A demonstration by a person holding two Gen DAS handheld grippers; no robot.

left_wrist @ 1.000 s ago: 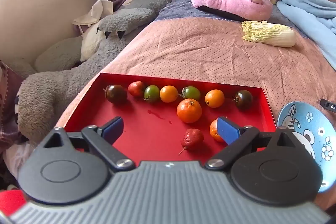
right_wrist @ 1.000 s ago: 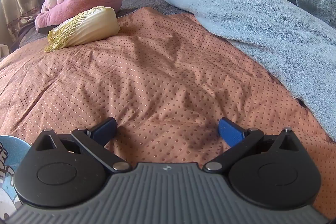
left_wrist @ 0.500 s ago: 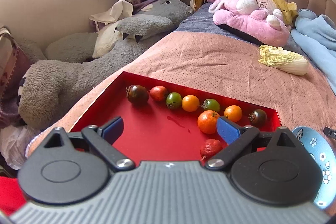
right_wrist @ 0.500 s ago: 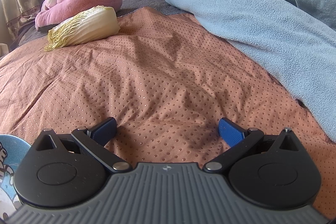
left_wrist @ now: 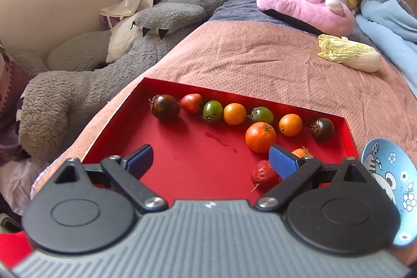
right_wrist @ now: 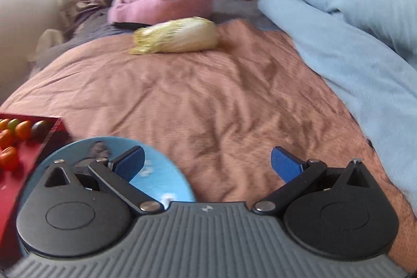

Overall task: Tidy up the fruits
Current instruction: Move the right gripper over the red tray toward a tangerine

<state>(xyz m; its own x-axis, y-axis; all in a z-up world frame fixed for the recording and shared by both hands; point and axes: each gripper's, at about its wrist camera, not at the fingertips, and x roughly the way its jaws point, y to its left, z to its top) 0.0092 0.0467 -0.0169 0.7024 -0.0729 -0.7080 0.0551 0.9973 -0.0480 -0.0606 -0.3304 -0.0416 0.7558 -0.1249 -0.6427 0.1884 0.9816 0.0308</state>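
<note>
The left gripper [left_wrist: 211,159] hangs over the near part of the red tray [left_wrist: 182,163] with its jaws spread wide and nothing between them. Just beside its right finger lie a rough red fruit [left_wrist: 263,175] with a thin stem and a small orange [left_wrist: 301,153] that the finger half hides. Beyond them sits a larger orange [left_wrist: 260,136]. Along the tray's far wall runs a row: a dark tomato [left_wrist: 166,107], a red fruit [left_wrist: 192,103], a green tomato [left_wrist: 213,111], an orange fruit [left_wrist: 234,113], a second green tomato [left_wrist: 262,115], another orange fruit [left_wrist: 290,124] and a second dark tomato [left_wrist: 322,129] near the far right corner.

The tray rests on the bed's pink dotted cover [left_wrist: 260,59], by the bed's left edge. A blue patterned plate [left_wrist: 388,173] lies just off the tray's right side.

The right gripper [right_wrist: 207,160] is likewise wide and empty, its left finger above that plate [right_wrist: 161,173] and its right finger above the bare cover. This view is blurred. A napa cabbage [right_wrist: 177,39] lies farther up the bed, with a pink plush [right_wrist: 161,3] behind it and a light blue blanket [right_wrist: 351,43] along the bed's right side. A grey plush [left_wrist: 109,69] slumps off the bed's left edge.
</note>
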